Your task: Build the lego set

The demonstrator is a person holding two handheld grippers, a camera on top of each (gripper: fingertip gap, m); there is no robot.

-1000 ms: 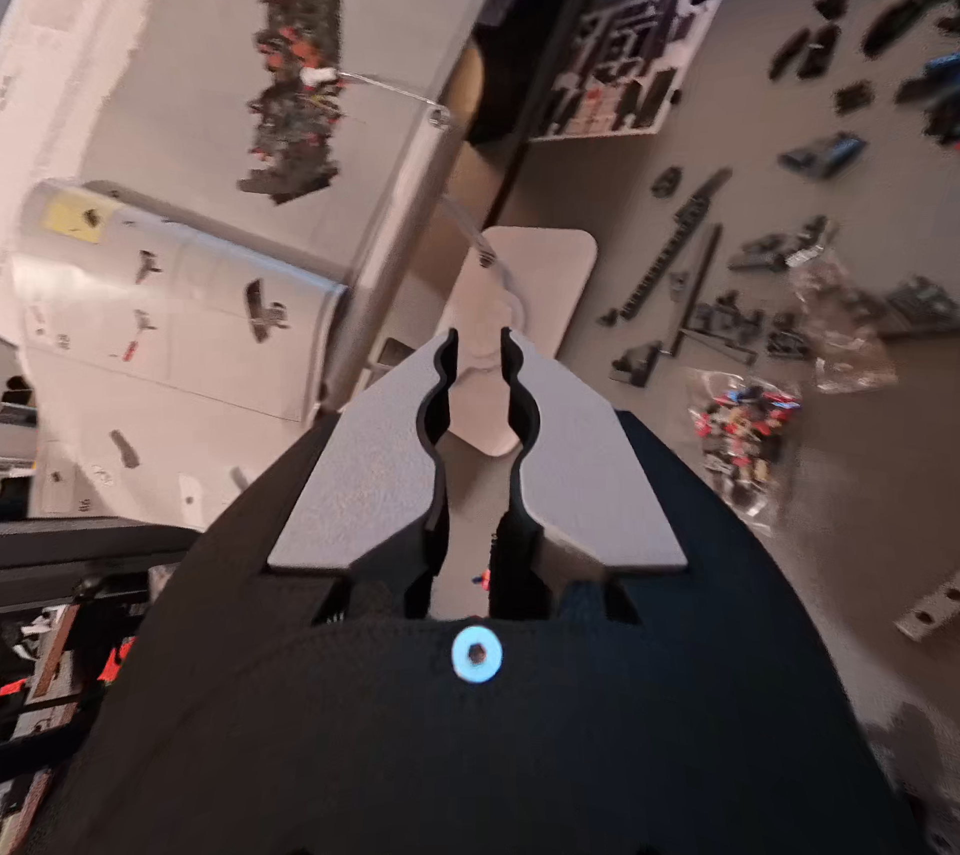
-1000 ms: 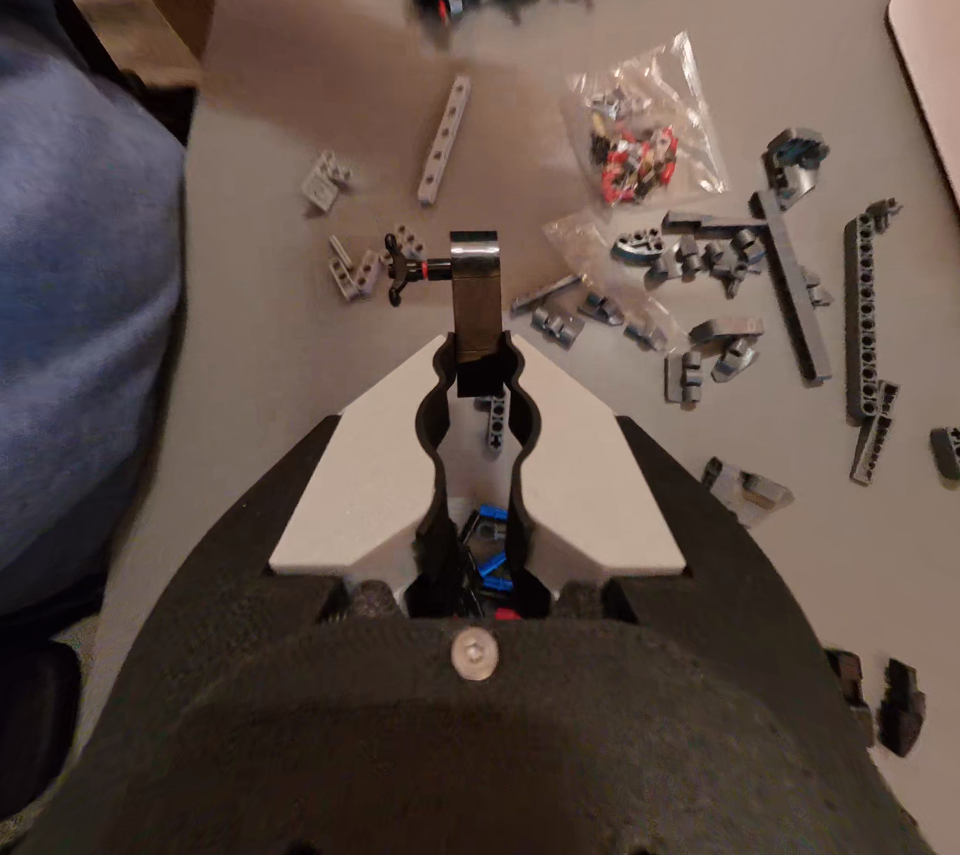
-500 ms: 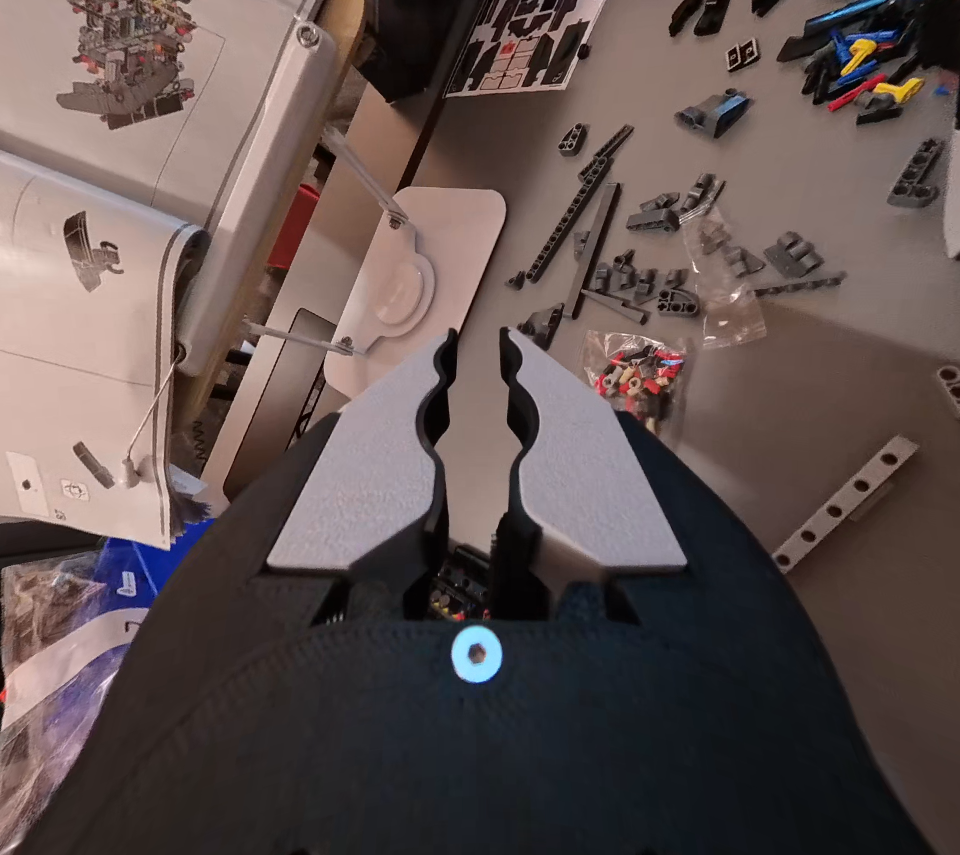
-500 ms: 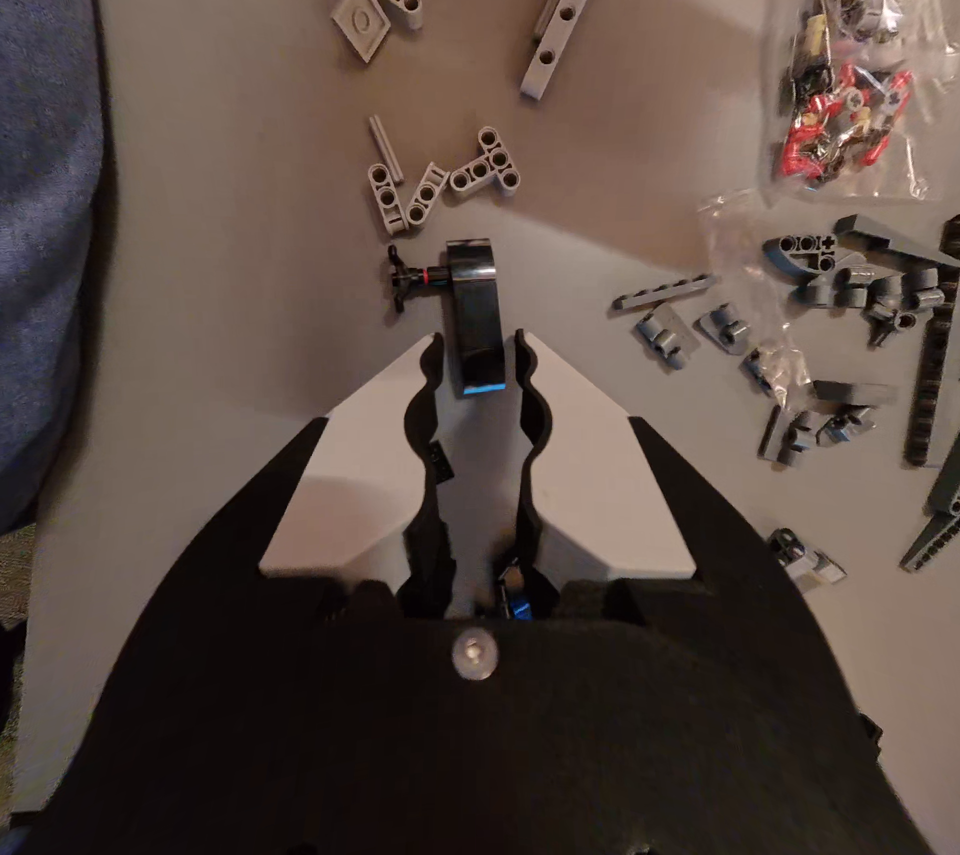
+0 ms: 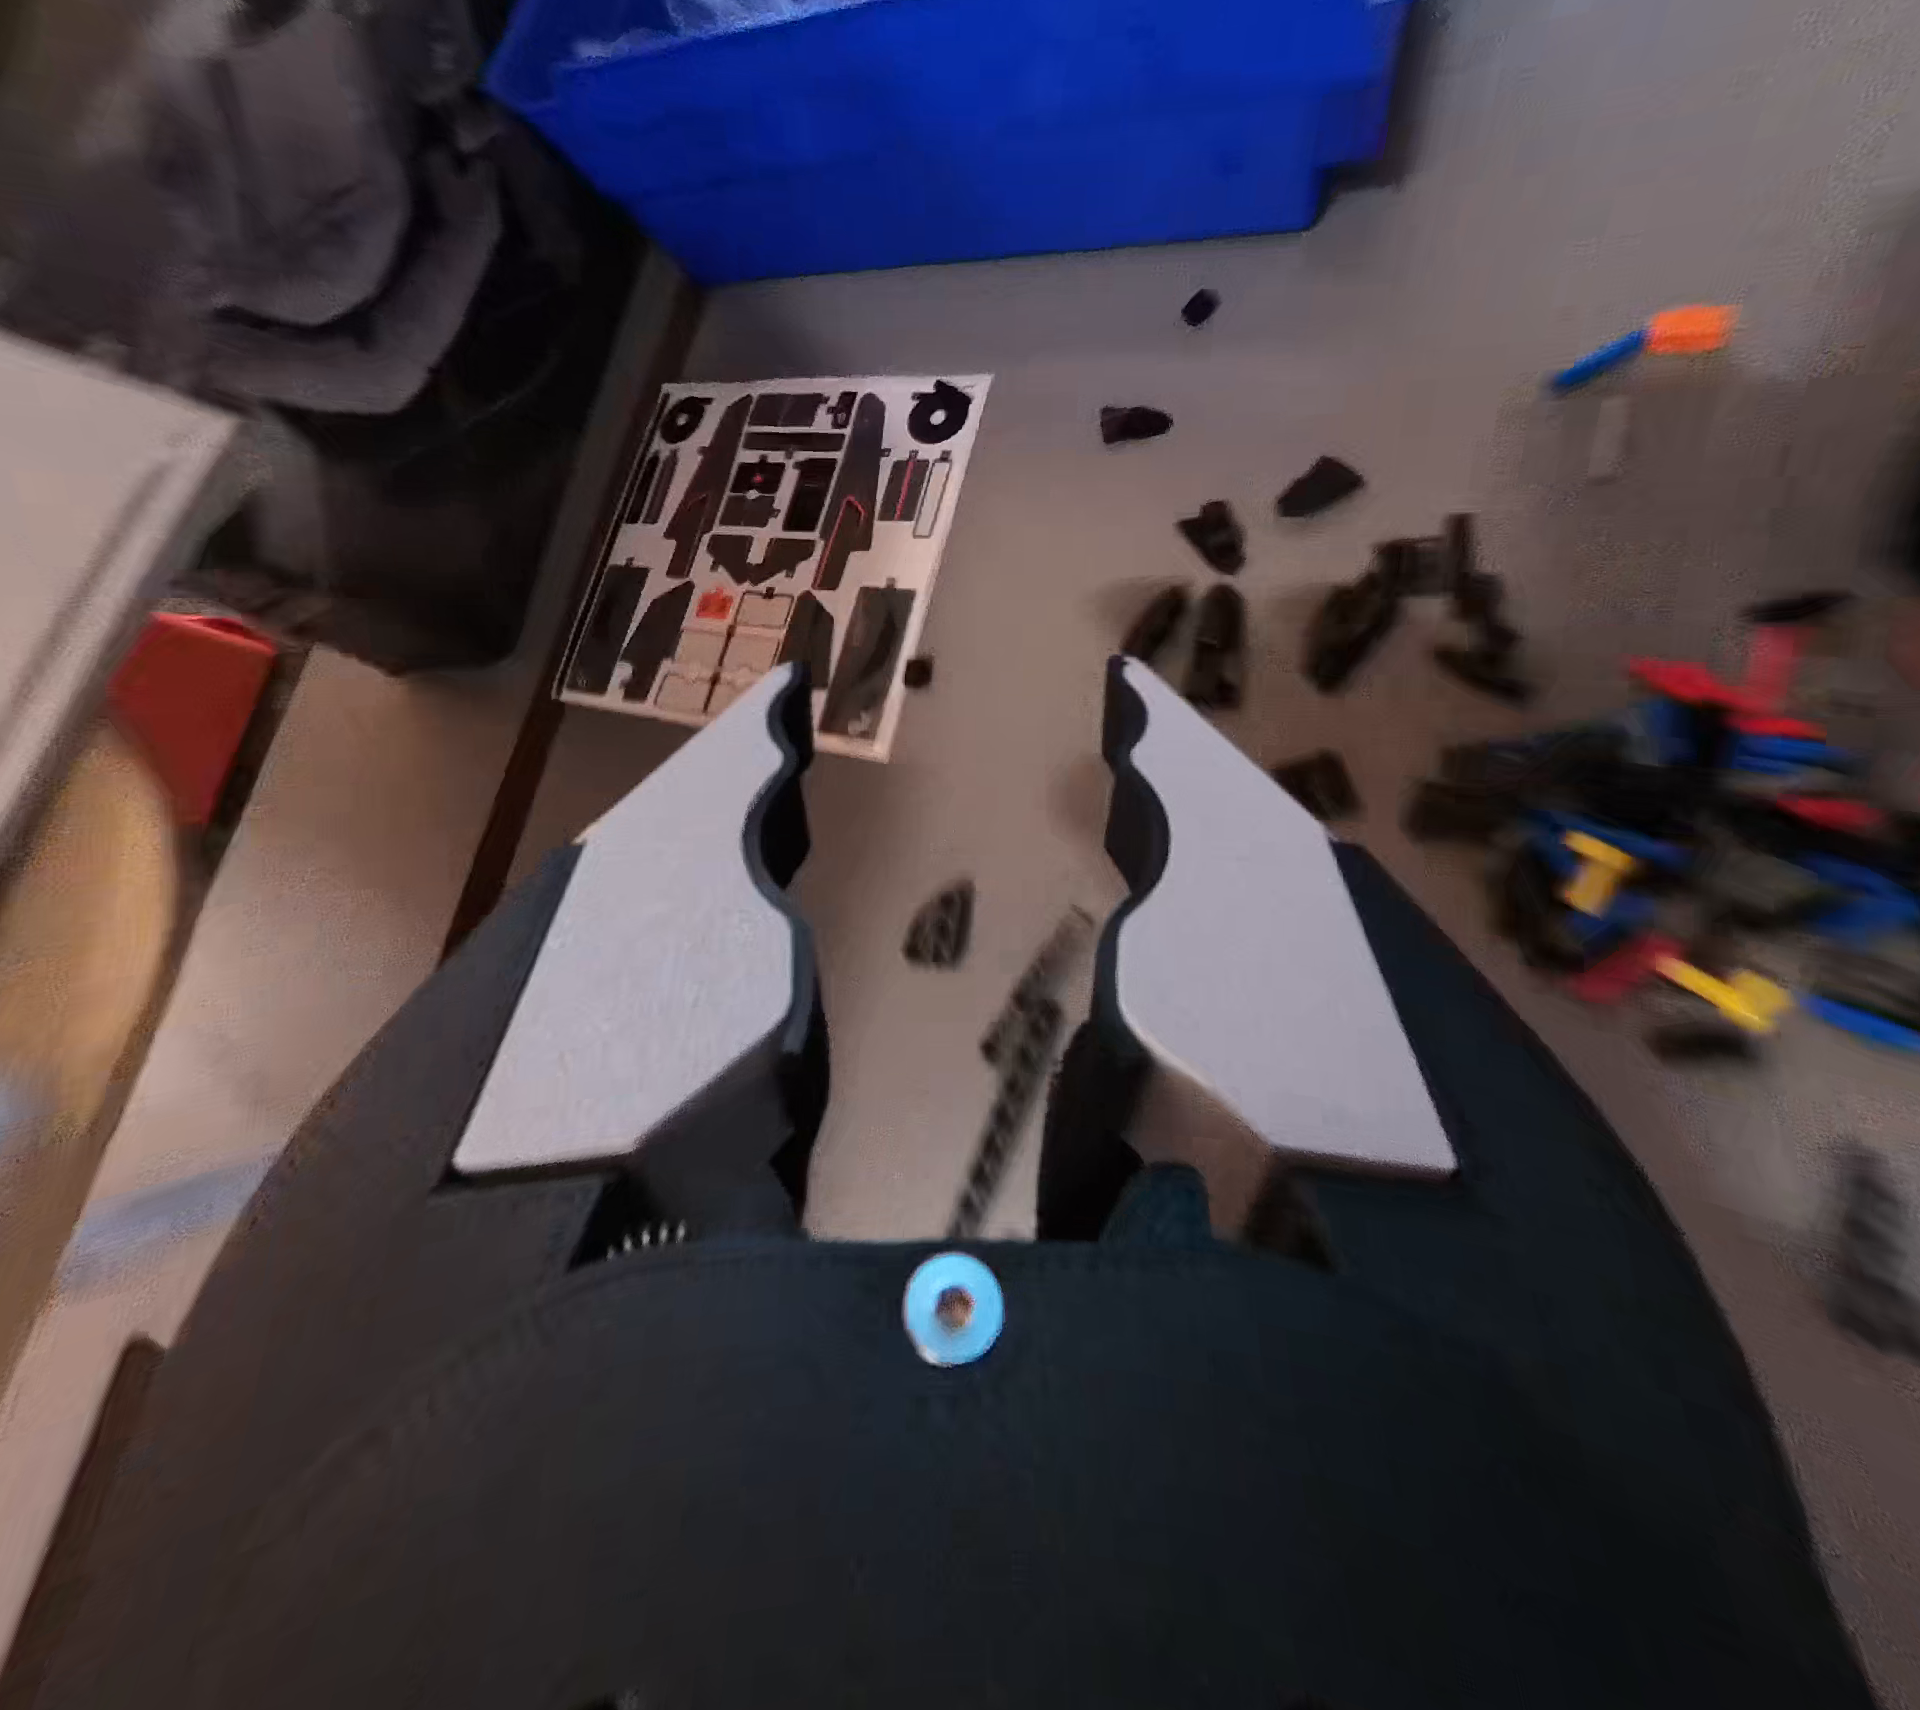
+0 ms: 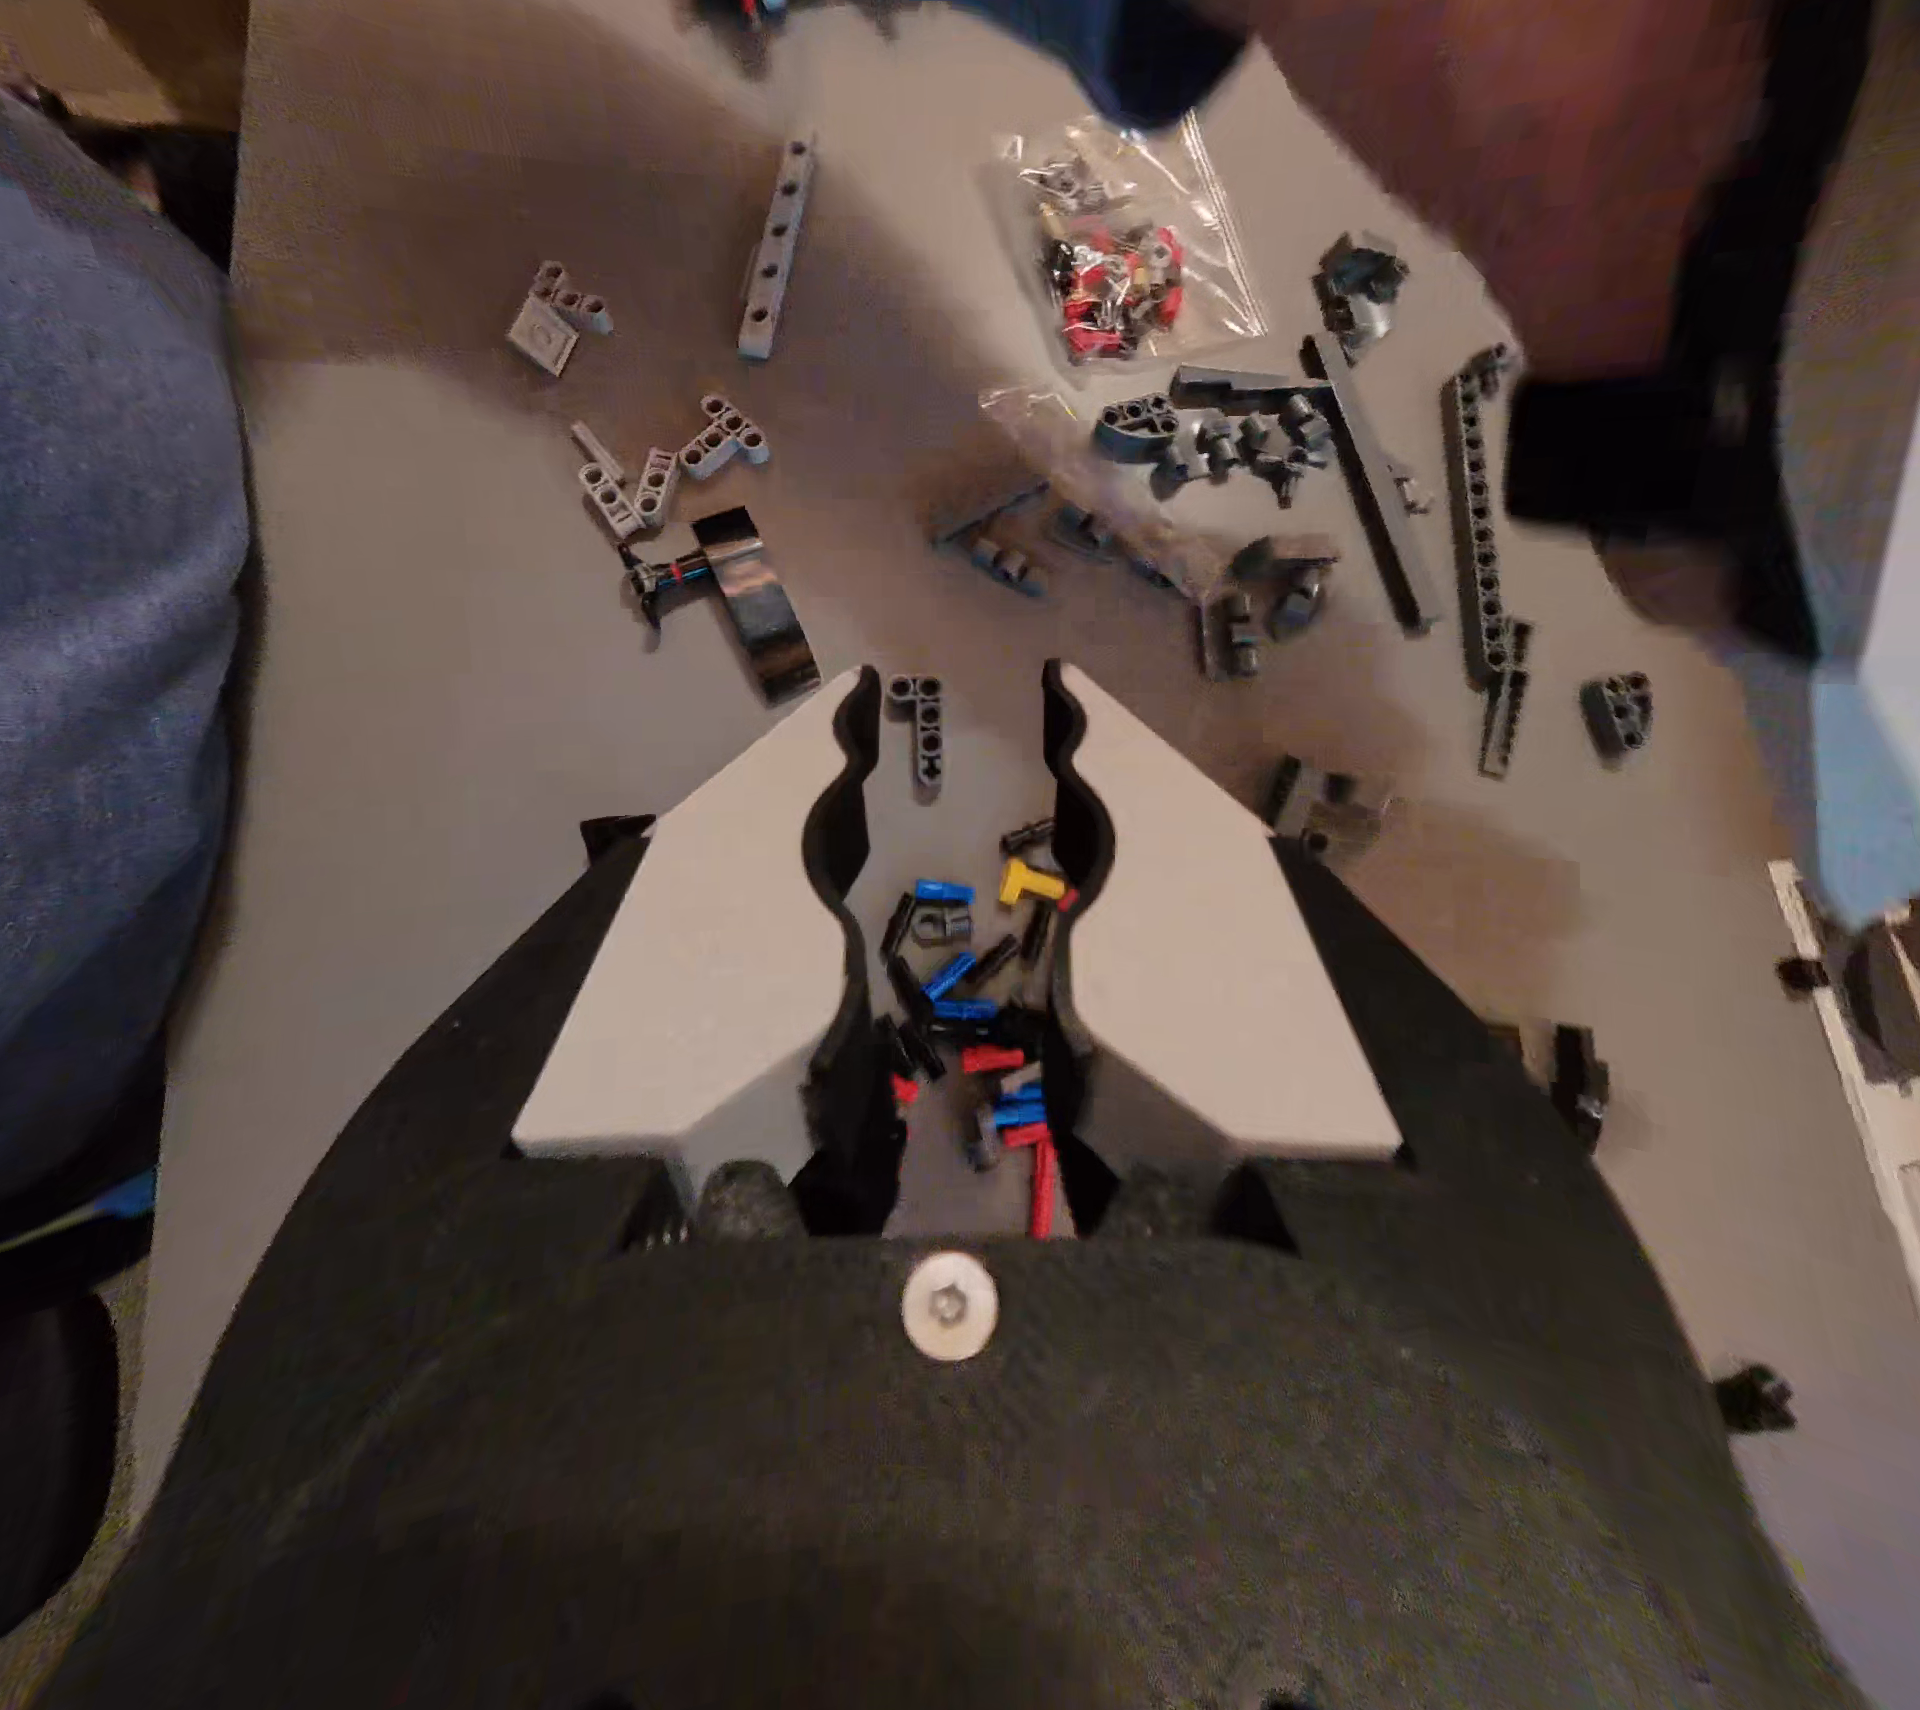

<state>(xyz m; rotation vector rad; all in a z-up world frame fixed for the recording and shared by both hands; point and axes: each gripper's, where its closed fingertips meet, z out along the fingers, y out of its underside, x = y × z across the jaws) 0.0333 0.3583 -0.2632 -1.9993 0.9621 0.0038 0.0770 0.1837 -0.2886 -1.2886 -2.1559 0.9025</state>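
My right gripper (image 6: 958, 671) is open and holds nothing. The black curved panel with a short axle on its side (image 6: 753, 606) lies on the grey table (image 6: 416, 725), just left of my left fingertip. A small grey L-shaped beam (image 6: 920, 730) lies on the table seen between the fingers, and neither pad touches it. Several small blue, black, red and yellow pins (image 6: 961, 985) lie farther back under the jaws. My left gripper (image 5: 956, 668) is wide open and empty above the table, near a sticker sheet (image 5: 774, 559). This view is blurred.
Right wrist view: a long grey beam (image 6: 777, 247), light grey connectors (image 6: 675, 465), a clear bag of small parts (image 6: 1122, 258), dark grey beams and connectors (image 6: 1371, 476), a person's arm (image 6: 1507, 50). Left wrist view: a blue bin (image 5: 987, 133), black pieces (image 5: 1351, 621), a coloured pile (image 5: 1662, 881).
My right gripper opened and let go of the black panel, which now lies on the table, and drew back from it. My left gripper swung from the instruction stand toward the table and opened wide.
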